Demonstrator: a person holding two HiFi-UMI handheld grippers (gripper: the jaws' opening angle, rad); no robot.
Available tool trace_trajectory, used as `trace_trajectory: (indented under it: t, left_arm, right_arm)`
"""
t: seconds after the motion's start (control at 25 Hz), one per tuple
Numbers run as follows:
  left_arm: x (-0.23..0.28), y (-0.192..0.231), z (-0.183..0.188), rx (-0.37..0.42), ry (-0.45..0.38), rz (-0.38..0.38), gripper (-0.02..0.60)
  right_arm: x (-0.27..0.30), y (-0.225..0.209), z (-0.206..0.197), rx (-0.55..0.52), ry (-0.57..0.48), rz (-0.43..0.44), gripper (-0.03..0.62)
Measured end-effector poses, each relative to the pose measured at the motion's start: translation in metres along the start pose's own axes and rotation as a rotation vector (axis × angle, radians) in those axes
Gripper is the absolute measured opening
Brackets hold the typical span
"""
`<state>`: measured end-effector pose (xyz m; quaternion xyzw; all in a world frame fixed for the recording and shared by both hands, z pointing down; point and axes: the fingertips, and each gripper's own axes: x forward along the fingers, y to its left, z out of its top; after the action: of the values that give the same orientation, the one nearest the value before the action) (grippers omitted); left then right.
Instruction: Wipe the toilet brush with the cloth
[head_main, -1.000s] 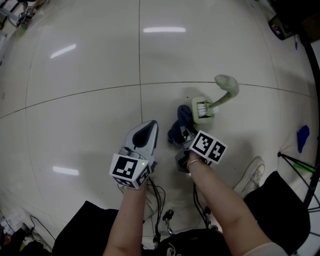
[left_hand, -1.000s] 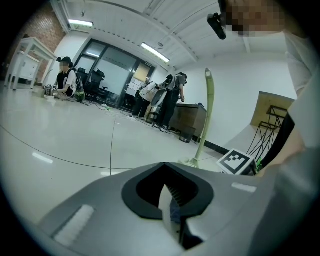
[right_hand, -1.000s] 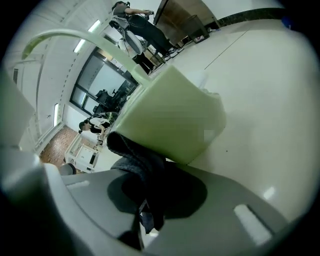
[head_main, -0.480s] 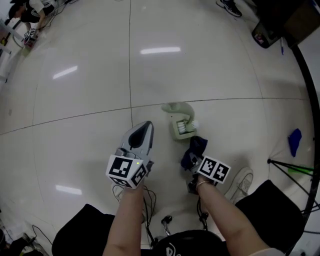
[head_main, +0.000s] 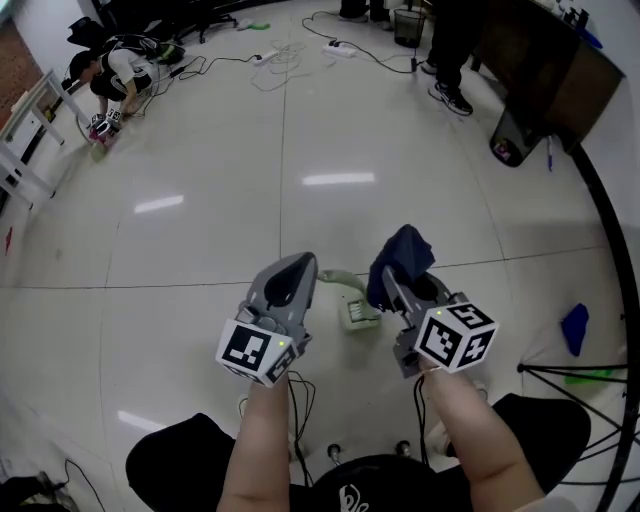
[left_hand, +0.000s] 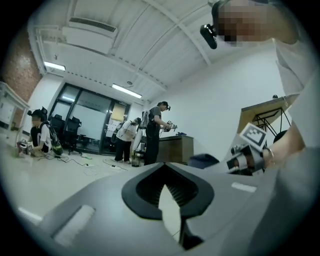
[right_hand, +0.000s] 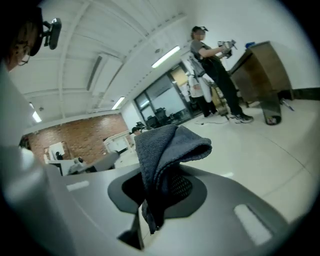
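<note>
Tiled floor (head_main: 180, 260), toilet brush (head_main: 355, 311) lying between closed left fingers (head_main: 283, 288) and right fingers (head_main: 399, 291), clamping cloth (head_main: 402, 256)

Toilet brush (head_main: 357, 312) partly hidden

Left gripper (head_main: 298, 266) and right gripper (head_main: 392, 281): grey plastic shells, black inner pads, each with a white cube (head_main: 256, 350) of black square markers. Thin dark cables (head_main: 298, 400) dangle underneath. Person's in dark clothes (head_main: 180, 465).

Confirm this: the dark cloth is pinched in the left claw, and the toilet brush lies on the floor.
Wrong claw. The dark cloth is pinched in the right claw, not the left; the right gripper view shows it. The toilet brush lies on the floor.
</note>
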<state>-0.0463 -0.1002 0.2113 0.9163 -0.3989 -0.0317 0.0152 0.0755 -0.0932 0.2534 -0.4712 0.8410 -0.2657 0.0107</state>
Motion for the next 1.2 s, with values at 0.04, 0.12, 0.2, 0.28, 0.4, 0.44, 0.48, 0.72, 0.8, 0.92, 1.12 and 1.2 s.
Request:
trace_trajectory:
  t: [0.04, 0.12, 0.2, 0.28, 0.4, 0.44, 0.48, 0.72, 0.8, 0.92, 1.12, 1.2]
  left_arm:
    - [0.001, -0.001, -0.004, -0.012, 0.014, -0.004, 0.006]
    - [0.001, -0.001, -0.015, -0.046, 0.027, 0.000, 0.006]
    - [-0.002, 0.002, -0.021, -0.103, 0.005, 0.010, 0.006]
    - [-0.004, 0.002, -0.020, -0.140, -0.021, 0.016, 0.006]
    - [-0.002, -0.001, -0.019, -0.133, -0.023, 0.002, 0.006]
    - [-0.001, -0.001, -0.019, -0.129, -0.023, -0.002, 0.006]
    - [0.000, -0.001, -0.020, -0.130, -0.025, -0.002, 0.006]
    - [-0.004, 0.002, -0.020, -0.146, -0.042, 0.003, 0.006]
    - [-0.004, 0.001, -0.018, -0.138, -0.048, 0.007, 0.006]
    - [-0.002, -0.002, -0.015, -0.126, -0.049, 0.011, 0.006]
    - [-0.001, -0.003, -0.015, -0.110, -0.033, 0.003, 0.005]
    - [0.000, -0.002, -0.015, -0.125, -0.026, -0.006, 0.006]
  right_arm:
    - [0.004, 0.019, 0.010, -0.049, 0.004, 0.051, 0.063]
    - [0.011, 0.050, 0.017, -0.127, 0.034, 0.128, 0.063]
    - [0.018, 0.066, 0.013, -0.166, 0.083, 0.169, 0.063]
    - [0.023, 0.069, 0.004, -0.167, 0.144, 0.181, 0.063]
    - [0.031, 0.055, -0.009, -0.122, 0.198, 0.164, 0.063]
    - [0.033, 0.048, -0.013, -0.094, 0.201, 0.154, 0.063]
    - [0.035, 0.040, -0.016, -0.064, 0.203, 0.144, 0.063]
    - [0.040, -0.011, -0.052, -0.018, 0.267, 0.051, 0.063]
    - [0.041, -0.030, -0.069, -0.011, 0.286, 0.009, 0.063]
    - [0.042, -0.060, -0.097, 0.013, 0.315, -0.054, 0.063]
    - [0.047, -0.102, -0.162, 0.041, 0.414, -0.146, 0.063]
    - [0.049, -0.113, -0.187, 0.056, 0.460, -0.168, 0.063]
